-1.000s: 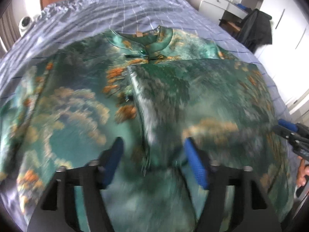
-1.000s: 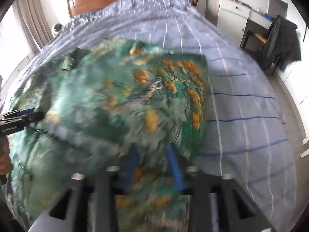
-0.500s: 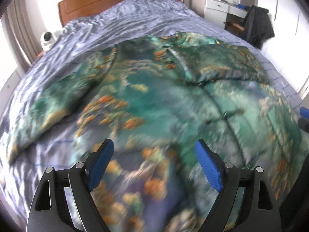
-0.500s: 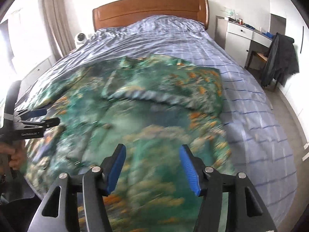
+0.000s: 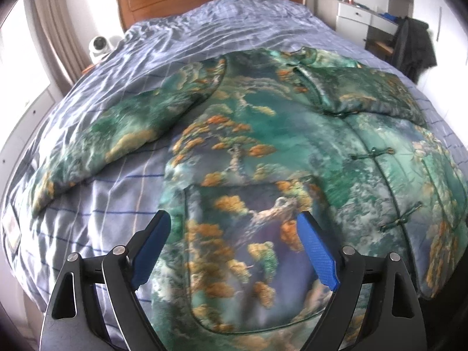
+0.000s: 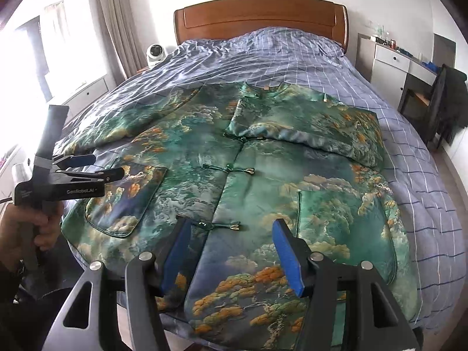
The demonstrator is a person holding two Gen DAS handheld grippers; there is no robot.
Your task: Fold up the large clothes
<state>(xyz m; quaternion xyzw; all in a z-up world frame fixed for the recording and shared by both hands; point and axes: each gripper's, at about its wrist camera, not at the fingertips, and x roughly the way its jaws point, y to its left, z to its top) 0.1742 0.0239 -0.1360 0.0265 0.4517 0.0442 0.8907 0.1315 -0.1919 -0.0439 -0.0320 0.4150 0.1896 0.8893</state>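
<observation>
- At the far left of the right wrist view, a hand [image 6: 35, 228] is seen wrapped around the handle of the left gripper [image 6: 96, 165], which is held above the near left corner of the bed [image 6: 307, 58].
- In its own view the left gripper [image 5: 234, 245] is spread wide, its jaws having just been opening; nothing is clasped between the blue pads [image 5: 317, 253], and only cloth lying further off is framed by them.
- The green padded jacket [image 5: 278, 134] with orange tree print is laid front-up across the checked bedspread, its collar toward the wooden headboard [image 6: 260, 14] and its hem at the near edge of the bed.
- Its patch pocket [image 5: 248, 234] is seen beyond the left gripper's fingers, apart from them.
- One sleeve [image 5: 117, 134] is stretched out flat toward the left side of the bed.
- Down the middle, the knotted frog fastenings [image 6: 228, 171] are done up.
- The right gripper [image 6: 231, 251] is held over the jacket's near hem, just right of the front closure; its jaws stand partly apart after widening, and no fabric is pinched.
- The other sleeve [image 6: 321, 128] is folded across the chest, on the right.
- A dark garment [image 6: 450, 99] is draped over a chair at the far right.
</observation>
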